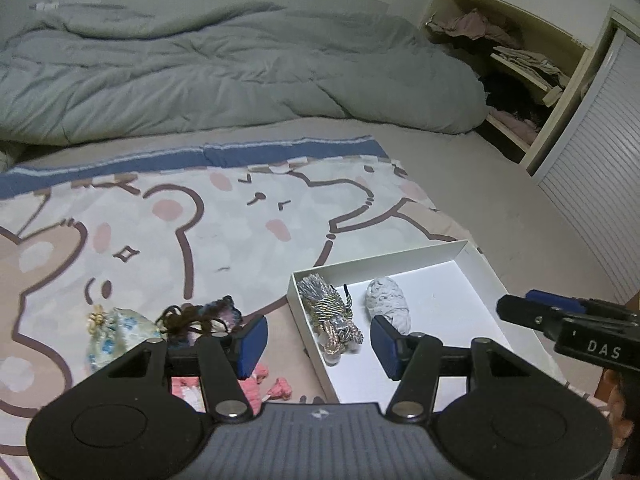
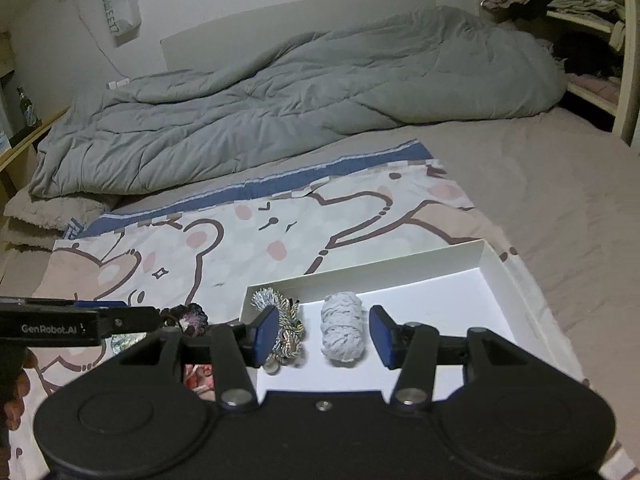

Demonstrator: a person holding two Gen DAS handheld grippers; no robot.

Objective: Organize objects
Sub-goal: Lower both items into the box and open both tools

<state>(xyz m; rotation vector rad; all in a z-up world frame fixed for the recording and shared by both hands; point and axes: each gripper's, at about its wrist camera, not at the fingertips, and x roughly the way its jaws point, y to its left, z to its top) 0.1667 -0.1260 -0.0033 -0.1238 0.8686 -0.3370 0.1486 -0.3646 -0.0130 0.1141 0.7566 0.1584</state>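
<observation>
- Both grippers empty; your left gripper [image 1: 319, 346] has its jaws apart with nothing between the pads, hanging over the near-left corner of the box [image 1: 476, 266]; your right gripper [image 2: 323, 336] is likewise released, above the box floor, clear of everything
- Already in the box: metallic tassel bundle [image 1: 334, 320] against the left wall; white yarn roll [image 1: 389, 308] just beside it, apart from it; rest of the floor is bare
- To sort, on the blanket [image 1: 248, 224] left of the box: dark yarn tangle [image 1: 200, 318]; floral pouch [image 1: 116, 334] just left of it, looks to be touching; pink item [image 1: 276, 384] nearest you, mostly hidden under the left gripper, can't tell what it is
- My read: next pick is one of those three; the left hand is nearer, use it
- Tangle is loose; go down steep, close on the thick middle, not a stray strand, or it'll trail and drag the pouch
- Open wider before descending; the current gap looks tight for the pouch
- Keep the right gripper out of the left one's path; they sit close
- Drop into the bare right half; don't pile onto the roll
</observation>
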